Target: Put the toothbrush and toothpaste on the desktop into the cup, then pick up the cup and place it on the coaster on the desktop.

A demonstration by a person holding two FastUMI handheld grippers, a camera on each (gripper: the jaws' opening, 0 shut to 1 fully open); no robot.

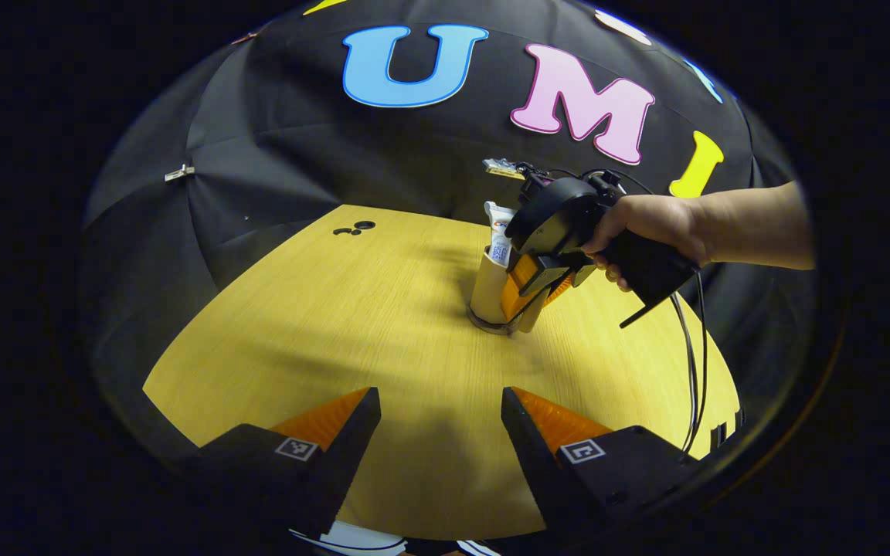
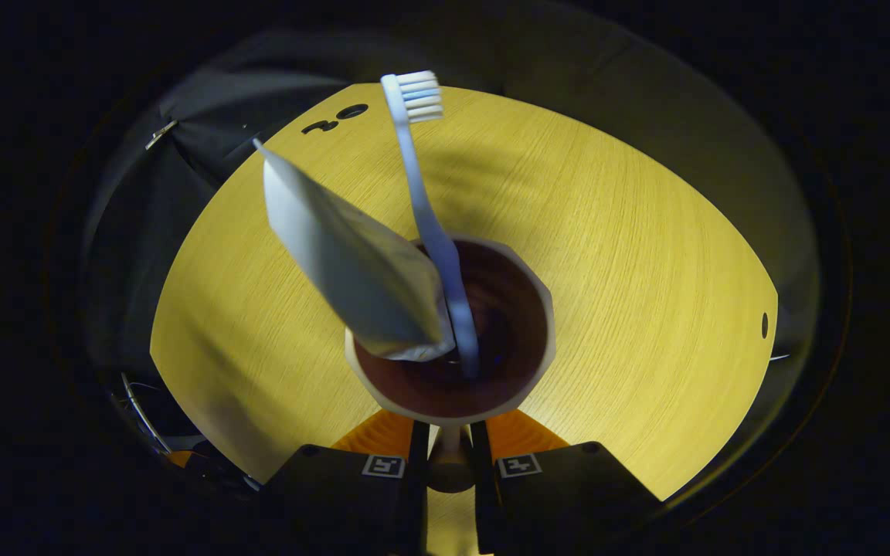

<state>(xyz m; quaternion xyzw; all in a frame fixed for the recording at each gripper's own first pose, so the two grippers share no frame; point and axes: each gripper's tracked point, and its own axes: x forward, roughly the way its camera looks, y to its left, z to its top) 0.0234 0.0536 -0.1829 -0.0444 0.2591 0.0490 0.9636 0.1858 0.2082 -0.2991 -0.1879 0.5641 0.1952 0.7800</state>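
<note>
A white-bristled plastic toothbrush [image 2: 428, 216] and a white toothpaste tube [image 2: 352, 270] stand inside the cream, dark-lined cup [image 2: 453, 324], which rests on a dark round coaster [image 1: 491, 323] on the yellow wooden desktop [image 1: 337, 324]. The right gripper [image 2: 449, 452] pinches the cup's handle (release likely remains); the left gripper [image 1: 439, 421] hangs wide open, empty. The right gripper view reveals the cup's contents.

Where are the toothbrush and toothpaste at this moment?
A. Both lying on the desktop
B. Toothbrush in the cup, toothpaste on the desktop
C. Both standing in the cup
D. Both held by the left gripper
C: the right gripper view shows the toothbrush and toothpaste both standing inside the cup.
</note>
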